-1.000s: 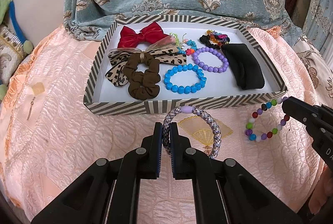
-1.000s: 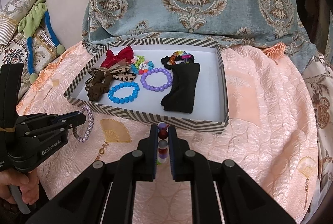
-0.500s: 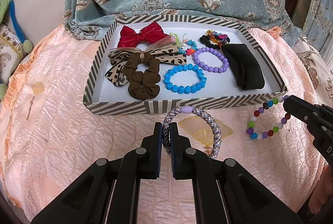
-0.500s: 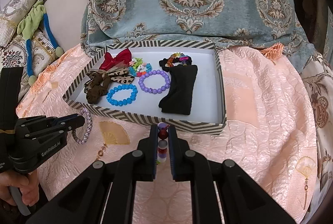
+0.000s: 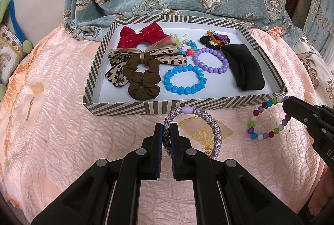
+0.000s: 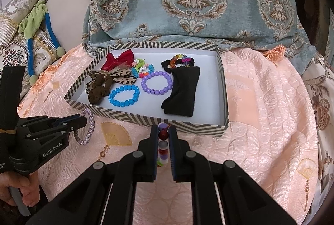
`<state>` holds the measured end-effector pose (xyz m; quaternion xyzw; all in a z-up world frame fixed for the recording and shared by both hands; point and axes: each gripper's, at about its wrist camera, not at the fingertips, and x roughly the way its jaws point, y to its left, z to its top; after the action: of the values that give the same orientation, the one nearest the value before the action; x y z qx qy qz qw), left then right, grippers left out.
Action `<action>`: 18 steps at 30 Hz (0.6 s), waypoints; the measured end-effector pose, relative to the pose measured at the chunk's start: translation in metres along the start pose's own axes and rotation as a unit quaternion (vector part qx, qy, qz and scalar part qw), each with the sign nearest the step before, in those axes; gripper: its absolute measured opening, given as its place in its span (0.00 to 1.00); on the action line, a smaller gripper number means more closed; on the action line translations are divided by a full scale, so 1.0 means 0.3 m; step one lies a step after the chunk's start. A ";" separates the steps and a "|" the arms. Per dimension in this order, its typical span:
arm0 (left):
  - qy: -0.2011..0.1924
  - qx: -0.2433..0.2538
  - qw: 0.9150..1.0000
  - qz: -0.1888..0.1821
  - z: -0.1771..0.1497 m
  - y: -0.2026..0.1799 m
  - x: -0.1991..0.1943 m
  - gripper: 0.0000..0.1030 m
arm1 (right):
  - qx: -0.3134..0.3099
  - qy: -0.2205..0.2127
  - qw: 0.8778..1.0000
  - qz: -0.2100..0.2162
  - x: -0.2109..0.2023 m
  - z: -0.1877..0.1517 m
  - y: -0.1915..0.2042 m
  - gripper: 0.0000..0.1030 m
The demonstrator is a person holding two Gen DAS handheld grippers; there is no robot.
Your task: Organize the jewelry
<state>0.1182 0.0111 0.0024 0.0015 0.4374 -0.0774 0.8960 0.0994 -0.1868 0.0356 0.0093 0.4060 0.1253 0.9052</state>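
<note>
Jewelry sits partly sorted in a striped shallow box (image 5: 146,109) on a peach quilted bedspread (image 5: 52,131), and two bracelets are held just outside its near wall. The left gripper (image 5: 167,135) has its jaws clamped on a braided lilac cord bracelet (image 5: 210,126), whose loop stands up against the front of the box. The right gripper (image 6: 163,137) has its jaws clamped on a multicoloured bead bracelet (image 5: 269,118), which hangs near the box's front right corner.

Inside the box lie a red velvet bow (image 5: 139,36), a leopard-print bow (image 5: 167,57), a brown scrunchie (image 5: 144,78), a blue bead bracelet (image 5: 184,79), a purple bead bracelet (image 5: 210,60), a folded black band (image 5: 246,68), and small colourful pieces at the back.

Judged from this, the step in hand is carrying both bracelets to the box; neither has yet crossed its rim. The next move likely calls for lifting each bracelet over the near wall, choosing a bare white patch, such as the front right corner, and parting the jaws only once the loop is above the floor of the box.
</note>
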 end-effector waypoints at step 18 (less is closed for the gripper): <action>0.001 0.000 1.000 0.002 0.001 -0.003 0.001 0.00 | -0.004 -0.004 1.000 -0.006 -0.006 0.001 0.001 0.09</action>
<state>0.1183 0.0103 0.0023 0.0027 0.4386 -0.0757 0.8955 0.0984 -0.1868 0.0371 0.0039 0.4017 0.1215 0.9077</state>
